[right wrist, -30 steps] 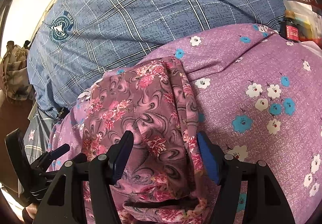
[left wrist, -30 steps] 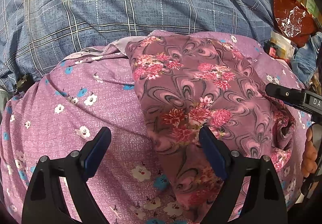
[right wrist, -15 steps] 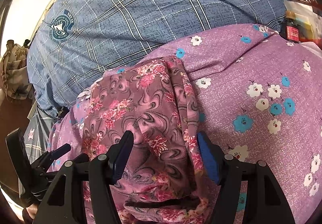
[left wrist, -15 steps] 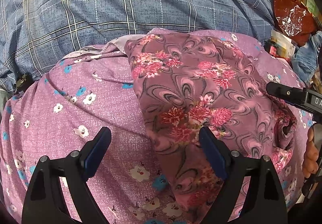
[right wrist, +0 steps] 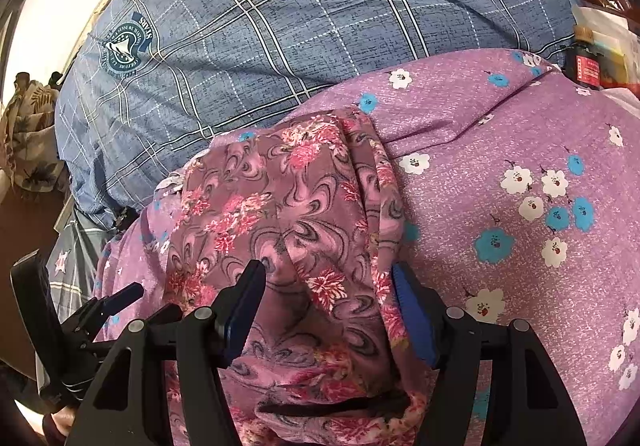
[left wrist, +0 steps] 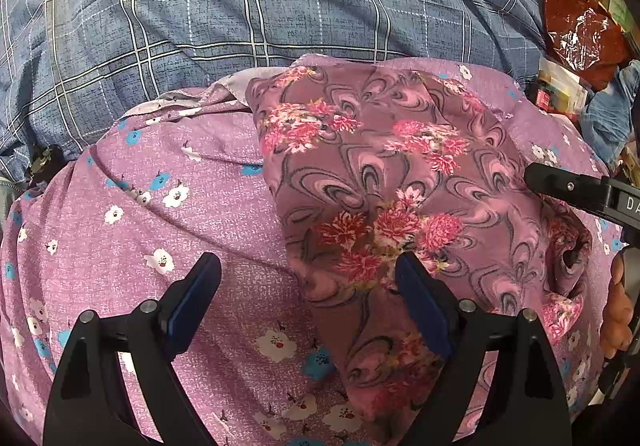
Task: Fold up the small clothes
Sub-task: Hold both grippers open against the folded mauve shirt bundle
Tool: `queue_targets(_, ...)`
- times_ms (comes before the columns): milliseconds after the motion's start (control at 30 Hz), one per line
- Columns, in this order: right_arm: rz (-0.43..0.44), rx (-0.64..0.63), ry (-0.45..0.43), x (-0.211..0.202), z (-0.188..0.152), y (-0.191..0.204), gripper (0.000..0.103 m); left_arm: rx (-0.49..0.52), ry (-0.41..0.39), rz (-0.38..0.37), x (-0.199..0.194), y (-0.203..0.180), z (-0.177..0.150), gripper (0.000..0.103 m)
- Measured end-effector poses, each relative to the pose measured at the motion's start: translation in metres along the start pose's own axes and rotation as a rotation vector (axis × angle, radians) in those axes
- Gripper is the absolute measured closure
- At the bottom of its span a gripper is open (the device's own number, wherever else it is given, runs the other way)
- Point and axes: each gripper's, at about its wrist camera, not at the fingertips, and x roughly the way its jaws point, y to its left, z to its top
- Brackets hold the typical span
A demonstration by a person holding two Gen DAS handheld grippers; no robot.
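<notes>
A mauve garment (left wrist: 400, 181) with pink flower print lies folded on a purple cloth (left wrist: 160, 238) dotted with white and blue flowers. My left gripper (left wrist: 306, 274) is open low over the garment's left edge, its right fingertip over the print and its left one over the purple cloth. In the right wrist view the same garment (right wrist: 288, 197) runs between the fingers of my right gripper (right wrist: 328, 278), which is open astride its near end; the garment's edge laps the right pad. The right gripper's finger (left wrist: 560, 185) shows over the garment's right side, with a person's hand (left wrist: 616, 310) behind it.
A bulky blue plaid cloth (left wrist: 280, 5) rises behind the purple one. To the right lie a red foil bag (left wrist: 580, 29), a small red-labelled bottle (right wrist: 586, 61) and a denim piece (left wrist: 612, 117). A leaf-print cloth (right wrist: 28, 137) lies far left.
</notes>
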Motion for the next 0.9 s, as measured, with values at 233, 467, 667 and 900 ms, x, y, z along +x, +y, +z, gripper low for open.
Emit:
queue_targets(233, -0.005, -0.006, -0.003, 0.001, -0.001, 0.003, 0.035, 0.000, 0.000, 0.000, 0.000, 0.001, 0.001, 0.013)
queue_targets(467, -0.011, -0.012, 0.005, 0.004, -0.001, 0.002, 0.035, -0.008, 0.005, -0.009, 0.002, 0.000, -0.001, 0.013)
queue_targets(667, -0.047, -0.042, 0.010, 0.008, -0.002, 0.006, 0.035, -0.016, 0.006, -0.019, 0.004, -0.001, -0.002, 0.013)
queue_targets(900, -0.017, -0.042, 0.035, 0.014, -0.003, 0.001, 0.033, -0.069, 0.036, -0.116, 0.013, 0.003, 0.000, 0.013)
